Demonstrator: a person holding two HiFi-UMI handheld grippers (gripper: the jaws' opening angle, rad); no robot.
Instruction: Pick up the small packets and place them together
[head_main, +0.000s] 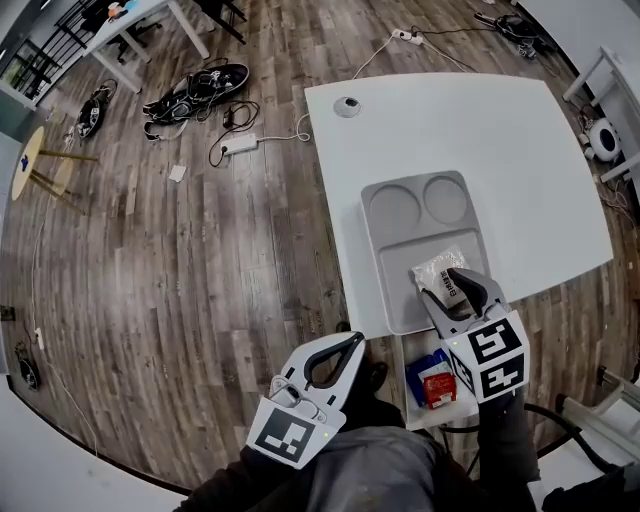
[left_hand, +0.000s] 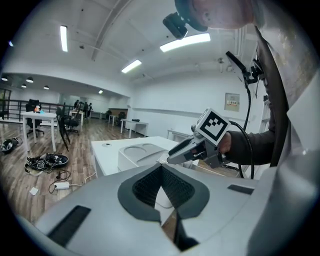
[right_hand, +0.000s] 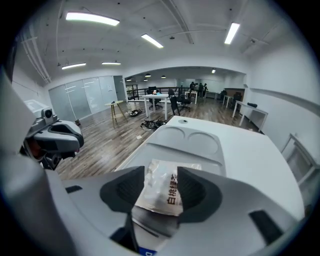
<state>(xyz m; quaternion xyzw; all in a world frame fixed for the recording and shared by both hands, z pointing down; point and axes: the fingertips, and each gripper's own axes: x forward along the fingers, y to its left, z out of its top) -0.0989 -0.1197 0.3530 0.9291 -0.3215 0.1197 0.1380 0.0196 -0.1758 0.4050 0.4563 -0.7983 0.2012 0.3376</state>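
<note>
Packet (right_hand: 160, 187), clear with reddish print legible only in the right gripper view, lies in the gray tray's (head_main: 395, 275) large compartment. Its long axis runs near-to-far between the parted, unclamped jaws of the right gripper (head_main: 447, 285). The left gripper (left_hand: 161, 167), near left, is closed and empty. Only the head view shows the blue and red packets (head_main: 433, 380) nearer.

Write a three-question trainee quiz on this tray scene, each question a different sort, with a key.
1. True or false: the left tongs hold a packet.
2. The white packet lies in which part of the tray? A) left round well B) right round well C) large compartment
3. Fill in: the packet sits between the jaws of the ___ tongs.
Key: 1 false; 2 C; 3 right tongs.
</note>
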